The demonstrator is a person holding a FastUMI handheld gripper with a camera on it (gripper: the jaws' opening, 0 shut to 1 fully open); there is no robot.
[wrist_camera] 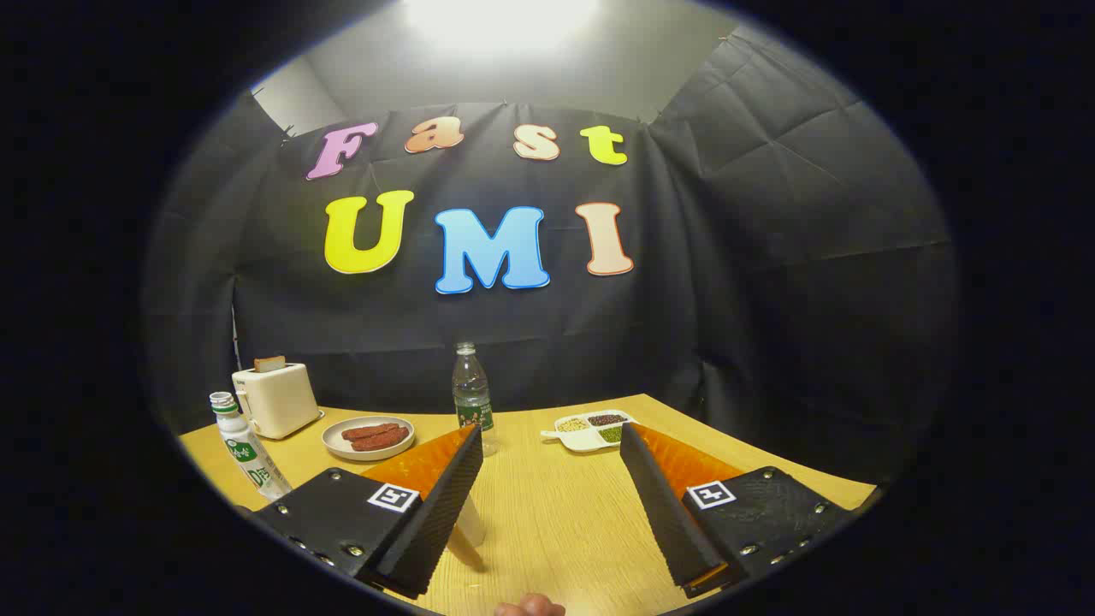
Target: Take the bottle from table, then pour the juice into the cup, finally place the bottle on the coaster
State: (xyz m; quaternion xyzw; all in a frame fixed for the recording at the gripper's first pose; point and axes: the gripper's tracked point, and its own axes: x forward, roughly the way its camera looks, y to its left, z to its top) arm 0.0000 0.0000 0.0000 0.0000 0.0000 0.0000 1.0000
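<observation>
Right now the clear bottle (471,395) stands upright on the desk (547,513), beyond the tool (552,445), just off the tip of the left finger (445,496) and a bit left of the gap's centre line. Cap looks on, w/ a dark label low down; contents hard to judge, looks mostly clear. Prob placed mid-desk so the tool can come straight at it from the front.

Something pale, maybe the cup (470,519), peeks out just beside the left finger's inner face, mostly hidden behind it, so can't say for sure. Coaster: can't pick one out.

Tool is released: fingers spread wide, nothing btwn them but bare desk, ribbed pads facing inward. Held low and roughly level, pointing fwd across the desk, which suits a side-on grab of an upright bottle. Judging by that, the step in hand is the approach; take not yet done. Next move likely needs a small shift left so the bottle lands in the gap.

Further out: a second bottle w/ green-white label (244,449) stands well left of the left finger; beyond it a cream toaster (275,398) w/ a slice of bread in it, and a plate of sausages (369,437) btwn toaster and clear bottle. Divided dish of grains (592,429) sits beyond the right finger (663,505). A bit of the person's hand (530,607) shows close behind the tool
</observation>
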